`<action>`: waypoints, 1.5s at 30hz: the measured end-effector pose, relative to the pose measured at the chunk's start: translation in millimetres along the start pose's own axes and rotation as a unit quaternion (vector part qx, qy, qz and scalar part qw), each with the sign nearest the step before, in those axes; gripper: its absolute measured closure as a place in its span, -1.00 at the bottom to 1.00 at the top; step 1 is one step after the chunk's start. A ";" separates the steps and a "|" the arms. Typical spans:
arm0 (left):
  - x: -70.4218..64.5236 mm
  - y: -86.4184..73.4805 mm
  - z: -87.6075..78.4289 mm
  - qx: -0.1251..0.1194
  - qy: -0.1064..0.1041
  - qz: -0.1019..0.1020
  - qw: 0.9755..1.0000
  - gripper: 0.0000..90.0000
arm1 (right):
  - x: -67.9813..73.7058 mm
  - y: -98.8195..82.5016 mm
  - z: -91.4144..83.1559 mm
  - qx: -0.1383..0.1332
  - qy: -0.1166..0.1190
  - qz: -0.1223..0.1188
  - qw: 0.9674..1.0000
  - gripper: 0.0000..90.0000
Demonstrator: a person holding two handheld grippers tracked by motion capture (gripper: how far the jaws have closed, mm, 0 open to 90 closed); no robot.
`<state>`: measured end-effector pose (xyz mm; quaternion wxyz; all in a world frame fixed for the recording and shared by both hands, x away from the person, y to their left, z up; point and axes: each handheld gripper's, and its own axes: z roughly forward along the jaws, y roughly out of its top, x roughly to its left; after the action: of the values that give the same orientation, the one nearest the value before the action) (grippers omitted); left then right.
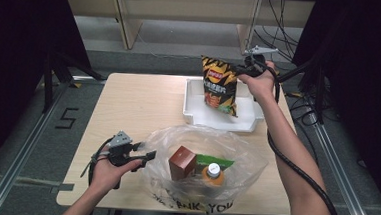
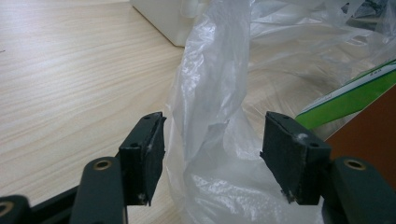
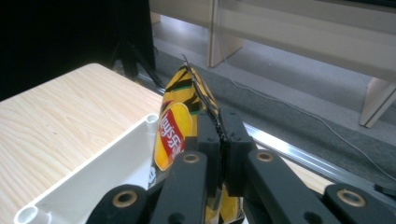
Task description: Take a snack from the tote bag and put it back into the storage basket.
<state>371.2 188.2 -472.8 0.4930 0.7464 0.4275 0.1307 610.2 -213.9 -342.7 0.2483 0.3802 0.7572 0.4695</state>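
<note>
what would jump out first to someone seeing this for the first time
The yellow chip bag, pinched at its top edge by the shut right tool, hangs above the white tray at the table's far side. Nearer, the open left tool straddles the clear plastic bag holding a brown box and bottle.

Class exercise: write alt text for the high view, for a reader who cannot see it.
The right gripper holds a yellow-and-black crisp bag upright by its edge over a white plastic tray on a pale wooden table. Nearer the person, the left gripper sits open at a clear plastic bag holding a brown box and an orange-labelled bottle.
</note>
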 end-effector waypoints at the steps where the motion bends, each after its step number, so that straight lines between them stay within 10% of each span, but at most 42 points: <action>1: 0.0 0.0 0.0 0.000 0.000 0.000 1.000 -0.15 | 0.1 0.4 -1.0 0.005 -0.002 0.004 1.000 0.96; 18: 0.0 0.1 -0.2 0.000 0.000 -0.001 1.000 -0.15 | -1.4 2.9 -0.1 -0.001 0.011 -0.032 0.999 1.00; 45: 0.4 -0.1 -0.4 0.001 0.000 0.003 1.000 -0.15 | -1.5 5.4 7.8 0.010 0.018 -0.022 1.000 0.98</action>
<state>371.1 188.8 -472.8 0.4920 0.7481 0.4252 0.1322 618.7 -209.5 -341.2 0.2407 0.3576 0.7746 0.4629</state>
